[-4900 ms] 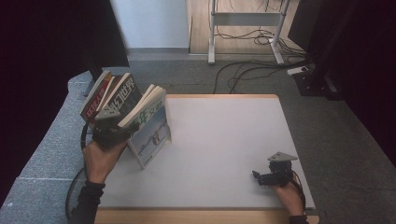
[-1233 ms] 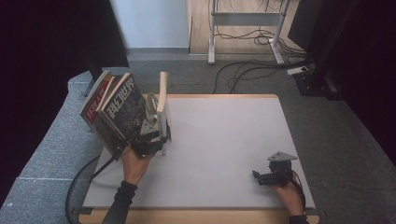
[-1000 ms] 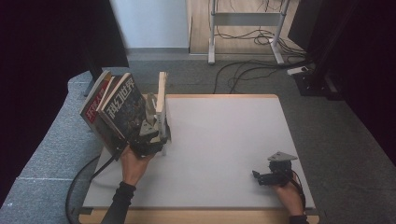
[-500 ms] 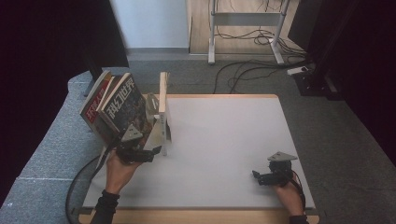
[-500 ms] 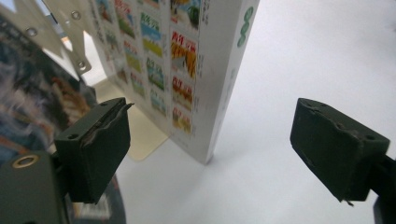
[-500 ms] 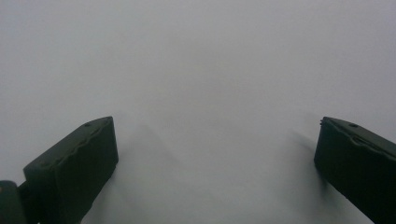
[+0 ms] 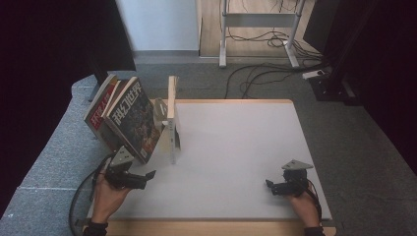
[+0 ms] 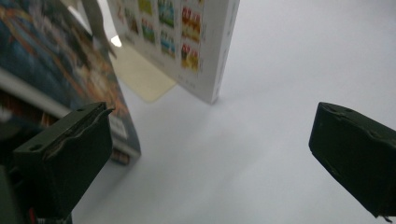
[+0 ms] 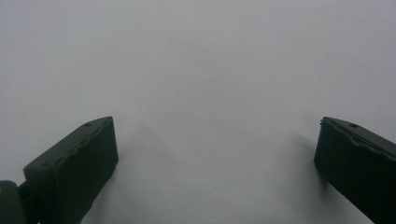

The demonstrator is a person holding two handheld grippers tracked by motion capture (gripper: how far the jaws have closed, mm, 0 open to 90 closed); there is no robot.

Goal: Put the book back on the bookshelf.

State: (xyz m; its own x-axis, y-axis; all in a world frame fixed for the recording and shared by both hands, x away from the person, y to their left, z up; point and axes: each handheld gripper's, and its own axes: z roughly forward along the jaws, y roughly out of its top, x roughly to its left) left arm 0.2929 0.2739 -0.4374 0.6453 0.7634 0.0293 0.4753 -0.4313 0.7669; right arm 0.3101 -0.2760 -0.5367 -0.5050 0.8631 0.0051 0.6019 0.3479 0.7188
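The left hand (image 7: 109, 192) comes in from the bottom left corner of the high view, forearm angled up along the table's left edge, and holds the left gripper (image 7: 147, 174) low over the white table (image 7: 236, 147) with its tips pointing right, toward the books. Its jaws have just been opening and now stand wide apart with nothing between them — in the left gripper view (image 8: 210, 154) only bare tabletop lies in the gap. The upright book (image 7: 171, 115) stands on its own on the table just ahead of that gripper, edge-on to the high camera; the left gripper view shows its pale cover with small coloured pictures (image 8: 187, 37) and one lower corner resting on the white surface. Just left of it, the leaning books (image 7: 125, 118) tilt away over the table's left edge, the front one dark with large white characters.

The right hand (image 7: 302, 201) rests at the near right corner of the table, well apart from the books, the right gripper (image 7: 268, 186) pointing left. Its jaws also stand wide open and empty over the white surface (image 9: 210, 154).

The table has a light wooden rim. Around it lies grey carpet — beyond the far edge a metal frame (image 7: 255, 29) stands with cables (image 7: 265, 69) across the floor, dark curtains on both sides
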